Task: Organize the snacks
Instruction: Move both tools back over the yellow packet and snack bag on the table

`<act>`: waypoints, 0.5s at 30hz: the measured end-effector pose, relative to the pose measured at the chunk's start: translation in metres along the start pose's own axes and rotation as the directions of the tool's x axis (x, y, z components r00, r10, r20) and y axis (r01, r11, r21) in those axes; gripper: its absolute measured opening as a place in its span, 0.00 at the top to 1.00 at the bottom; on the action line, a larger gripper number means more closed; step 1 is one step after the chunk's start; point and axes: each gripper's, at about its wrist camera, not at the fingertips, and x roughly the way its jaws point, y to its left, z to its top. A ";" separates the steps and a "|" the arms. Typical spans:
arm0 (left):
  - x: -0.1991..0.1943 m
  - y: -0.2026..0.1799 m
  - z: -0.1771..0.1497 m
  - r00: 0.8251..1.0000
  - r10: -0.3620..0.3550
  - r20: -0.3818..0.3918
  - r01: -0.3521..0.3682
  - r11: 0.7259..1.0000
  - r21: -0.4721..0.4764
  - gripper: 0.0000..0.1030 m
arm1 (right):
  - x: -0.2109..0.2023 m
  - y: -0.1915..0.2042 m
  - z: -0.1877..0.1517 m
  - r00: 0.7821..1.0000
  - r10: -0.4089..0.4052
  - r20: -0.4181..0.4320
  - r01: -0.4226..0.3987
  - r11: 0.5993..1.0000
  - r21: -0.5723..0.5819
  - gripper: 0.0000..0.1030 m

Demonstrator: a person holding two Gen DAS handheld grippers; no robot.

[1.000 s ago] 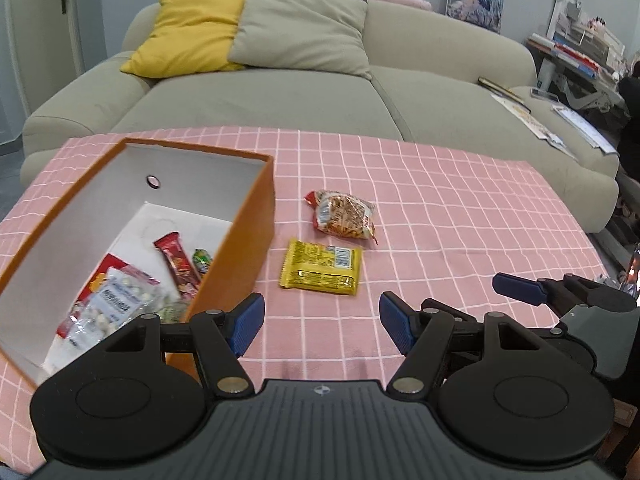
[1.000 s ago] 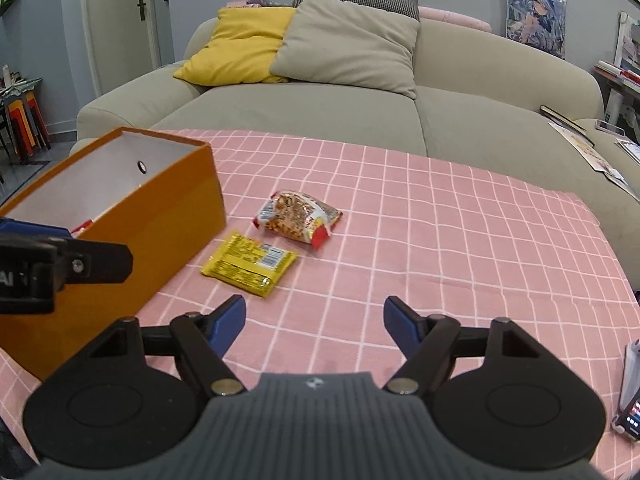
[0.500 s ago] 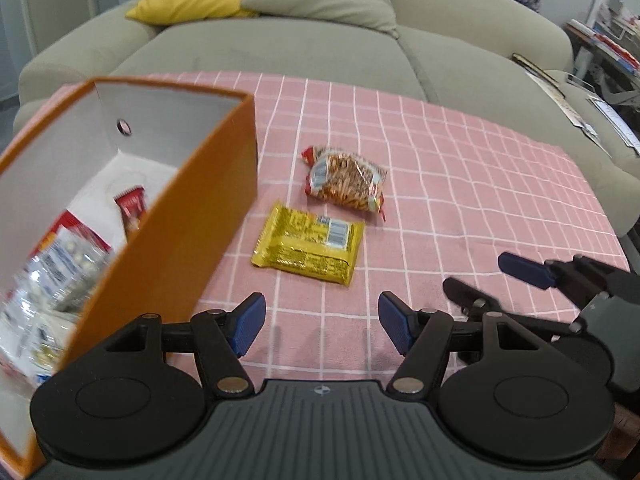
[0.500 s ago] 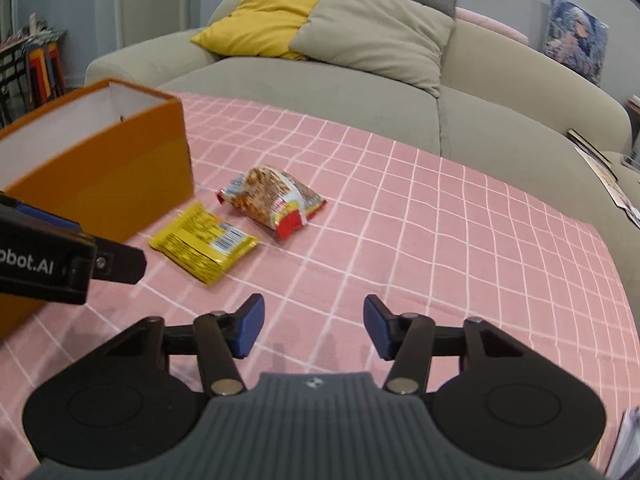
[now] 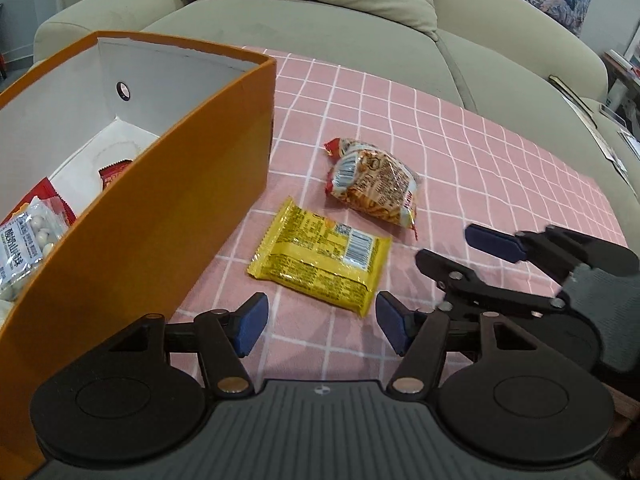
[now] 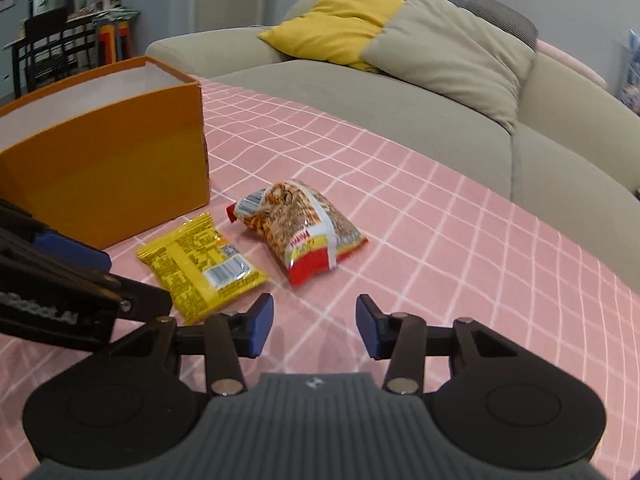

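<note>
A yellow snack packet lies flat on the pink checked cloth beside the orange box. A clear bag of fried noodle snack lies just beyond it. My left gripper hovers at the yellow packet's near edge, jaws wide and closing, pressing nothing. My right gripper hangs over bare cloth short of the noodle bag, its jaws closing with nothing between them. The box holds a white candy bag and a red wrapper.
A beige sofa with a yellow cushion and a grey cushion runs behind the table. The right gripper's fingers reach in to the right of the yellow packet. A dark chair stands far left.
Both grippers have come down and closer to the two packets, which now look larger. The right jaws have narrowed clearly, the left only slightly. Both views have rolled.
</note>
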 end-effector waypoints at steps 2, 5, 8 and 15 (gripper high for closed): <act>0.000 0.001 0.002 1.000 0.006 0.001 -0.006 1.000 0.000 0.31 | 0.010 0.000 0.005 1.000 0.010 0.005 -0.010 1.000 -0.008 0.63; 0.003 0.004 0.004 1.000 0.011 -0.008 -0.011 1.000 -0.012 0.30 | 0.019 0.000 0.011 1.000 0.020 0.017 -0.020 1.000 0.000 0.68; 0.007 0.005 0.005 1.000 0.008 -0.023 -0.008 1.000 -0.024 0.30 | 0.024 -0.002 0.014 1.000 0.026 0.011 -0.027 1.000 0.009 0.88; 0.020 0.002 0.004 0.996 -0.024 -0.083 0.018 0.998 -0.061 0.26 | 0.021 -0.006 0.009 1.000 -0.002 0.005 0.002 0.999 0.045 1.00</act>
